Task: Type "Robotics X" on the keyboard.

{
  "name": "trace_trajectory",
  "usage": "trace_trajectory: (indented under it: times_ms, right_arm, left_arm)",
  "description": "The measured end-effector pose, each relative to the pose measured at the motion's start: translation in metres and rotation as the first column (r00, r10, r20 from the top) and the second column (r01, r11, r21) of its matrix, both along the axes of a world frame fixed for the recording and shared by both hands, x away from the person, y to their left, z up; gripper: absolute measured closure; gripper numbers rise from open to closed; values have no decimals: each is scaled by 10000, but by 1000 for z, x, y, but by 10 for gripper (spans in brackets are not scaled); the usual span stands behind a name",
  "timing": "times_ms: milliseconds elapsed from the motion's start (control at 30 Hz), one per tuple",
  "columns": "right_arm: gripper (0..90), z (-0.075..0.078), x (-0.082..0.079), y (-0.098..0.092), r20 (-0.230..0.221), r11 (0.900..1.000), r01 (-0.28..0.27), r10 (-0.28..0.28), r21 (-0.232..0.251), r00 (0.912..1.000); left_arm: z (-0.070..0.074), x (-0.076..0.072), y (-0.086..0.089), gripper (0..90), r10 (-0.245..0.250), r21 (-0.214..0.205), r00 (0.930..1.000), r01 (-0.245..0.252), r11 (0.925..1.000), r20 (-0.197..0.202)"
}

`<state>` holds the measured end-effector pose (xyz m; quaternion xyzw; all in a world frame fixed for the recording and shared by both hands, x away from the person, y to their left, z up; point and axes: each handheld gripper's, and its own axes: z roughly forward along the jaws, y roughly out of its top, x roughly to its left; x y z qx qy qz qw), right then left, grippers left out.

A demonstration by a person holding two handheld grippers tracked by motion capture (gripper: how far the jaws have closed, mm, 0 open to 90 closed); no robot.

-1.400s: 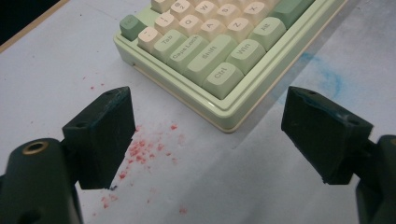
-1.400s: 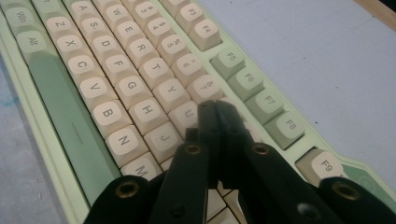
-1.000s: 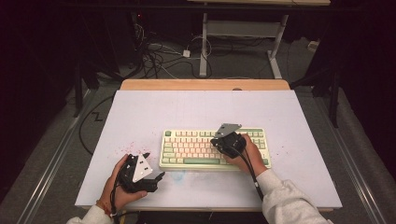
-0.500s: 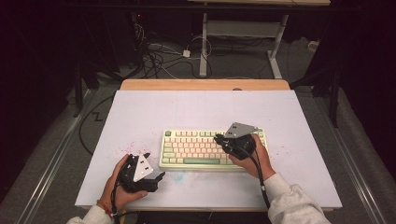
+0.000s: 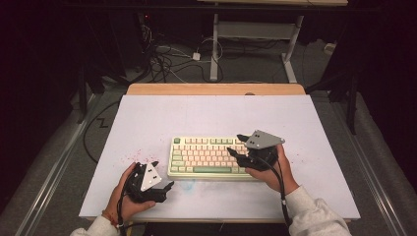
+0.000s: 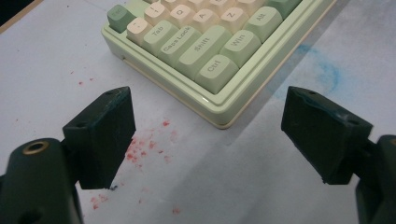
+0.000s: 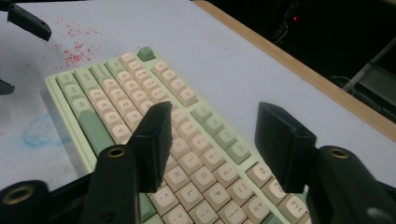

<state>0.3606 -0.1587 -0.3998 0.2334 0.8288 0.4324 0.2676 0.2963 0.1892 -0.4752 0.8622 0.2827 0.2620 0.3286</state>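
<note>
A green and cream keyboard [image 5: 206, 157] lies flat near the front of the white table [image 5: 216, 113]. My right gripper [image 5: 236, 145] hovers over the keyboard's right end and points left along the keys. Its jaws have just been opening and stand apart with nothing between them. In the right gripper view the gripper [image 7: 215, 112] hangs above the keys [image 7: 130, 93]. My left gripper [image 5: 163, 175] rests on the table just left of the keyboard's front left corner. In the left gripper view its wide-open jaws [image 6: 205, 121] frame that corner [image 6: 201, 42] without touching it.
Red specks [image 6: 144, 144] dot the table left of the keyboard, and a blue smear [image 6: 327, 74] marks it in front. A wooden strip [image 5: 216, 89] edges the far side. Cables [image 5: 167, 59] and a white desk frame [image 5: 255, 34] stand on the floor beyond.
The right gripper has lifted off the keys and drifted to the right, and its jaws went from shut to apart. The left gripper has stayed where it was.
</note>
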Motion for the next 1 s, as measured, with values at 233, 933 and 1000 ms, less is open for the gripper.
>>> trace_trajectory:
  times_ms: [233, 933, 1000]
  right_arm:
    - [287, 3, -7, -7, 336, 9994, 245, -253, 244, 9991]
    - [243, 2, -26, -38, 811, 9956, 913, -928, 221, 9924]
    - [243, 1, -29, -43, 844, 9947, 1013, -1022, 151, 9912]
  left_arm:
    - [0, 0, 0, 164, 28, -5, 10000, -28, 10000, 24]
    - [5, -1, 0, 188, 259, -228, 9996, -257, 9994, 68]
    - [5, -1, 0, 189, 279, -292, 9996, -277, 9992, 82]
